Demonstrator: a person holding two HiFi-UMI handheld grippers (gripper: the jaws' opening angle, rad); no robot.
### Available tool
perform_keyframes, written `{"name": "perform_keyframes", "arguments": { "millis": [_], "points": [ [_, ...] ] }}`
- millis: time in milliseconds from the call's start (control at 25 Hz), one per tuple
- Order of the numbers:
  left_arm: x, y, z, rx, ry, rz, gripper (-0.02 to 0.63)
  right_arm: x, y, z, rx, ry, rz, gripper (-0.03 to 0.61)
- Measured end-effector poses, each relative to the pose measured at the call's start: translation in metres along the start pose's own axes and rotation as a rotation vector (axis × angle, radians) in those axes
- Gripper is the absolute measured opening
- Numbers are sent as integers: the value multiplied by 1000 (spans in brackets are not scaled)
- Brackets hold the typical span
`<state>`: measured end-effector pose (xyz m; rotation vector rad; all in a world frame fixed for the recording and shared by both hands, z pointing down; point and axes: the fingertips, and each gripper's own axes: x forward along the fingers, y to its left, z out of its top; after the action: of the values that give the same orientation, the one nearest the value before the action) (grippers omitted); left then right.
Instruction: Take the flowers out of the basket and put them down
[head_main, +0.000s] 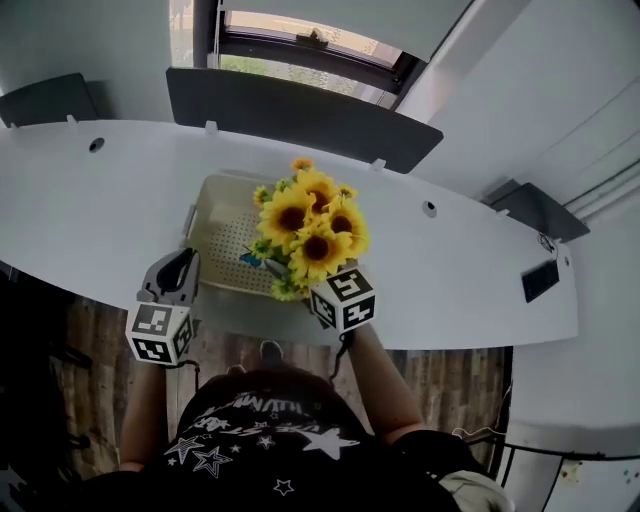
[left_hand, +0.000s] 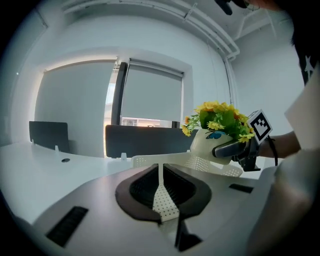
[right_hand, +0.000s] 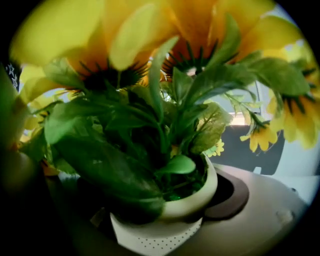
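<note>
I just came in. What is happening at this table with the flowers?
A person works with two hand-held grippers. The left gripper pinches the rim of the white basket on the table. The right gripper clamps the cream pot of sunflowers, which is over the basket, not yet put down.

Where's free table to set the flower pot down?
Bare table left of the basket, out to the cable hole; more right of the sunflowers, up to the black device. Crowded at the basket: left gripper on its edge, right gripper on the pot.
</note>
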<state>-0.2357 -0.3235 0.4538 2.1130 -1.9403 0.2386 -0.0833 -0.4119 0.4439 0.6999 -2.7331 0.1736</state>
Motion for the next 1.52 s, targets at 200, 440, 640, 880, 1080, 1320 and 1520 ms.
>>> {"name": "perform_keyframes", "arguments": {
  "millis": [200,440,640,880,1080,1320,1520],
  "points": [
    [12,-23,-1,11,4,-124,17,-42,-12,-14,54,1,-146,534],
    [23,-53,-4,25,-1,-251,17,-97,-21,-38,122,-8,-333,534],
    [22,-81,-6,31,-1,-304,17,-144,-43,-62,168,2,-452,534],
    [23,-89,-17,46,23,-308,17,-149,-58,-77,159,-2,-499,534],
    [37,-103,-27,68,17,-293,17,-143,-77,-96,147,-16,-466,534],
    [51,-153,-10,64,27,-240,17,-166,-122,-99,138,-8,-398,534],
    [65,-187,-8,66,42,-227,17,-175,-153,-115,139,9,-365,534]
  ]
}}
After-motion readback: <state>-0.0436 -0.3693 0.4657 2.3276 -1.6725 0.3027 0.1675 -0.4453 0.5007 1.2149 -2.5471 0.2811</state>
